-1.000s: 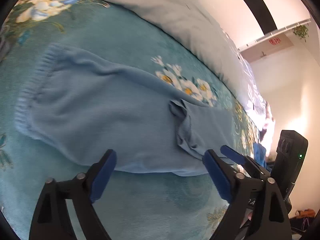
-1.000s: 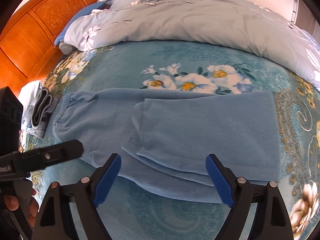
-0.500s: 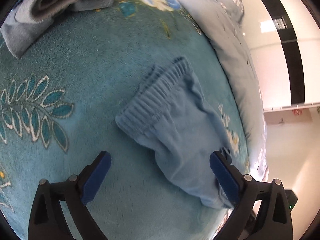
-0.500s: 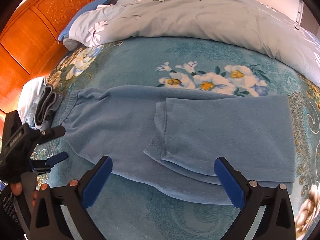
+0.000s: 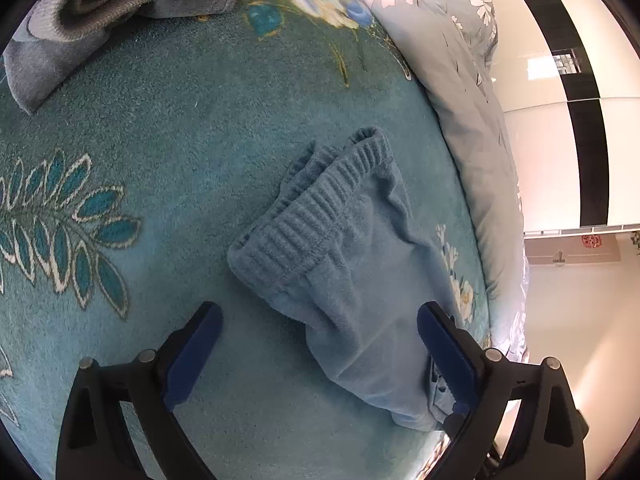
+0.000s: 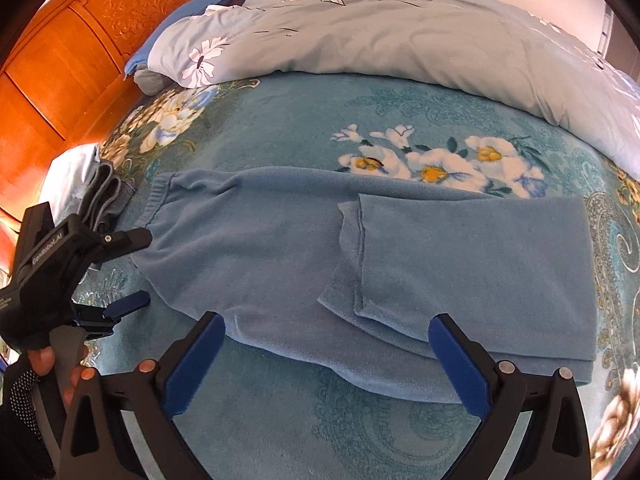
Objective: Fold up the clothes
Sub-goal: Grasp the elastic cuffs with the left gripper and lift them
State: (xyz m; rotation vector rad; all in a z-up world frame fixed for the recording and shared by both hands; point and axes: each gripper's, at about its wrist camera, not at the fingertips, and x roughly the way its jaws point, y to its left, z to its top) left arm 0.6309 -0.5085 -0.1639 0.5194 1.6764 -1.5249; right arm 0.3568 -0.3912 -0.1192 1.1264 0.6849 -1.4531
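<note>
Your left gripper (image 5: 316, 354) has its blue pads wide apart, just beside the ribbed waistband (image 5: 308, 216) of the light blue fleece trousers (image 6: 360, 264), which lie half folded on the teal flowered blanket (image 6: 280, 128). Your right gripper (image 6: 326, 360) is spread too, holding nothing. If you pinch only the top layer of the waistband, the lower layer may stay behind and the fold may go crooked

The left claw (image 5: 316, 356) hangs wide open above the teal bed blanket (image 5: 168, 128) — the ribbed waistband (image 5: 304, 220) of the blue trousers (image 5: 352, 288) lies just ahead, between its fingers. Far ahead to the left sits folded grey clothing (image 5: 120, 4); ahead to the right, a floral duvet (image 5: 452, 64).
</note>
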